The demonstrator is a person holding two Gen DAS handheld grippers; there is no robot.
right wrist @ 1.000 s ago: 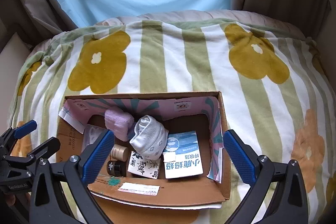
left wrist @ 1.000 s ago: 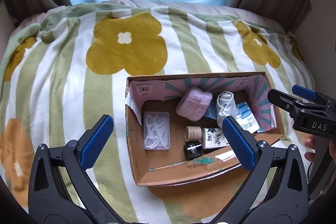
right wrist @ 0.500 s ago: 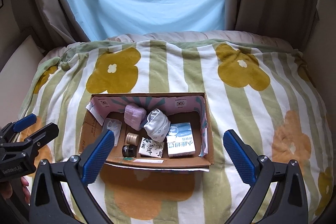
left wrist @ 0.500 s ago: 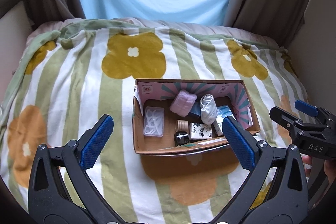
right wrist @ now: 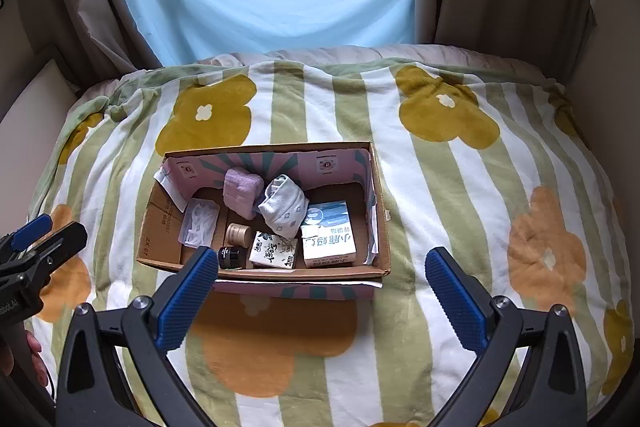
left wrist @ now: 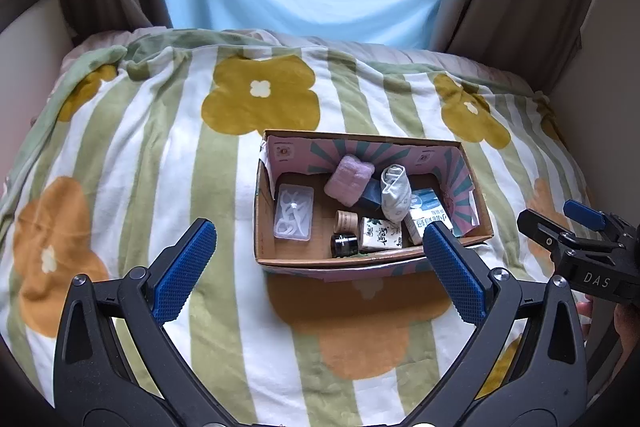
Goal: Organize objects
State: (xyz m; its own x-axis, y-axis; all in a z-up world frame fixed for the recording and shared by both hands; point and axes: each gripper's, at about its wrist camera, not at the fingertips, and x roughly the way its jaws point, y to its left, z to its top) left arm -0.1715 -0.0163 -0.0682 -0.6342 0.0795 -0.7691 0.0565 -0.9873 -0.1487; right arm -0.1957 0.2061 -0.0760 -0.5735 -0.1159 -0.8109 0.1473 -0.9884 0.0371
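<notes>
both grippers wide (empty), cardboard box (left wrist: pixel 372 259) ahead, well apart

The left gripper (left wrist: pixel 320 247) has thick black arms with silver screws and bumpy blue pads (left wrist: pixel 182 269). The right gripper (right wrist: pixel 322 281) looks the same. Seen from the side, it has white letters "DAS".

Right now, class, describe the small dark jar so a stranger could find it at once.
On the flowered blanket sits an open cardboard box. The small dark jar stands at its near wall, left of the patterned white packet; it alone is black.
</notes>
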